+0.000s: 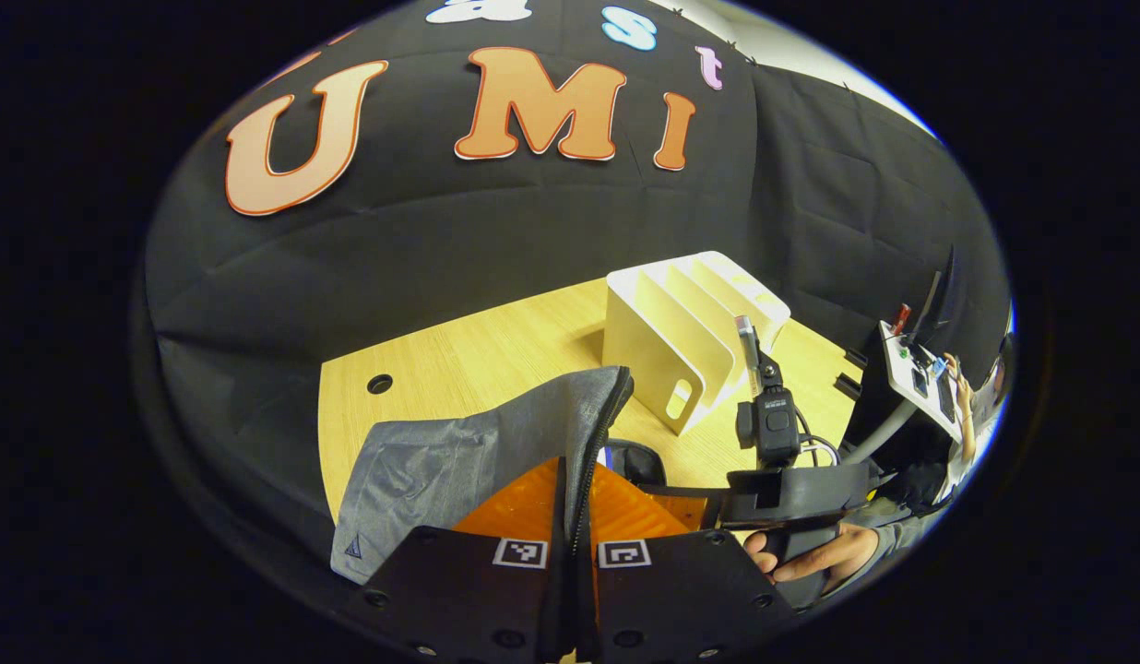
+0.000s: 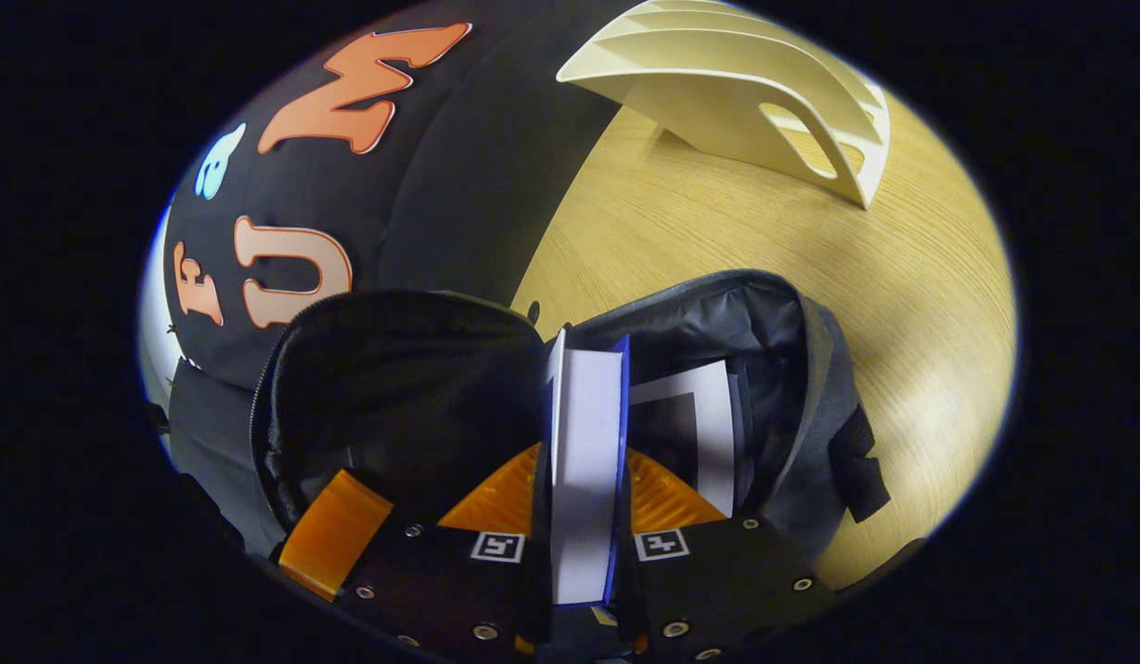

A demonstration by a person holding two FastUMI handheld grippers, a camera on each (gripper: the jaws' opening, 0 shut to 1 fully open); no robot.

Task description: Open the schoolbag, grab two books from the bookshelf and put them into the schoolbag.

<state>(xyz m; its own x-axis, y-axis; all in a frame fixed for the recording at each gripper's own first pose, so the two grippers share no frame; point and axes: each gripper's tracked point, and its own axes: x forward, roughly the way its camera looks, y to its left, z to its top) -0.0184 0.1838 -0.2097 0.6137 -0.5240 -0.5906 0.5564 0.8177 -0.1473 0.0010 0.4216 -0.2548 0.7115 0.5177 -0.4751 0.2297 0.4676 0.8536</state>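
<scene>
In the left gripper view my left gripper is shut on the zipper edge of the grey schoolbag and holds that edge up. The white bookshelf stands behind the bag with its slots bare. To the right, a hand holds the other gripper over the bag. In the right gripper view my right gripper is shut on a blue-covered book, held upright in the mouth of the open schoolbag. A second book, white with a dark panel, lies inside the bag. The bookshelf is beyond it.
The bag and shelf stand on a light wooden table with a round cable hole near its left edge. A stand with equipment is off the table's right side, with a person's hand on it.
</scene>
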